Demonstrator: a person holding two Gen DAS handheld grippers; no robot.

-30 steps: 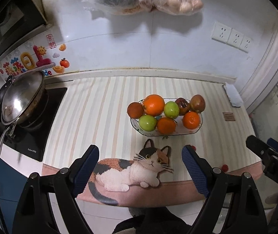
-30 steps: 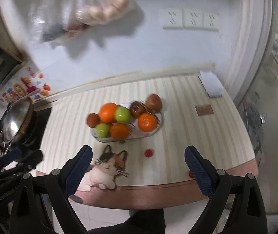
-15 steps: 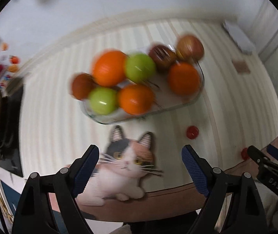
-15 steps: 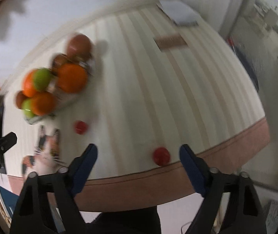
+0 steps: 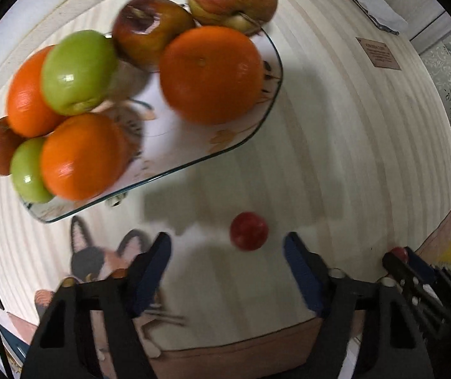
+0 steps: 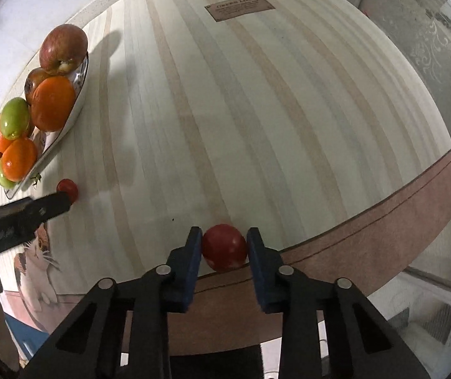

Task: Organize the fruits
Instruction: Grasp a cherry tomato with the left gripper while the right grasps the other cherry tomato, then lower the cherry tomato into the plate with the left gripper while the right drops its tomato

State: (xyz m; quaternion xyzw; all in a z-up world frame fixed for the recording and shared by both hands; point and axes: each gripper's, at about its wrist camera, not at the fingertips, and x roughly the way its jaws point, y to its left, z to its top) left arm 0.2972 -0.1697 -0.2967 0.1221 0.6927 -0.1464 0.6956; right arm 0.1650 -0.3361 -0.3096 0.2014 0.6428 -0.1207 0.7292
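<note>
A glass fruit plate [image 5: 257, 126] holds several oranges, green apples and red apples; it also shows at the left of the right wrist view [image 6: 80, 94]. A small red fruit [image 5: 249, 230] lies on the striped counter just ahead of my open left gripper [image 5: 227, 246], slightly right of its middle. My right gripper [image 6: 224, 246] has its pads against both sides of a second small red fruit [image 6: 224, 248] near the counter's front edge. The first red fruit [image 6: 67, 188] and the left gripper's tip show in the right wrist view.
A cat-shaped mat [image 5: 99, 262] lies on the counter in front of the plate. A brown label [image 6: 239, 8] and a folded cloth [image 5: 367, 3] lie toward the back right. The counter's pink front edge [image 6: 383, 230] runs just below the right gripper.
Both grippers have dropped toward the counter. The left one has closed in on the first red fruit. The right one's jaws have narrowed from wide open onto the second red fruit.
</note>
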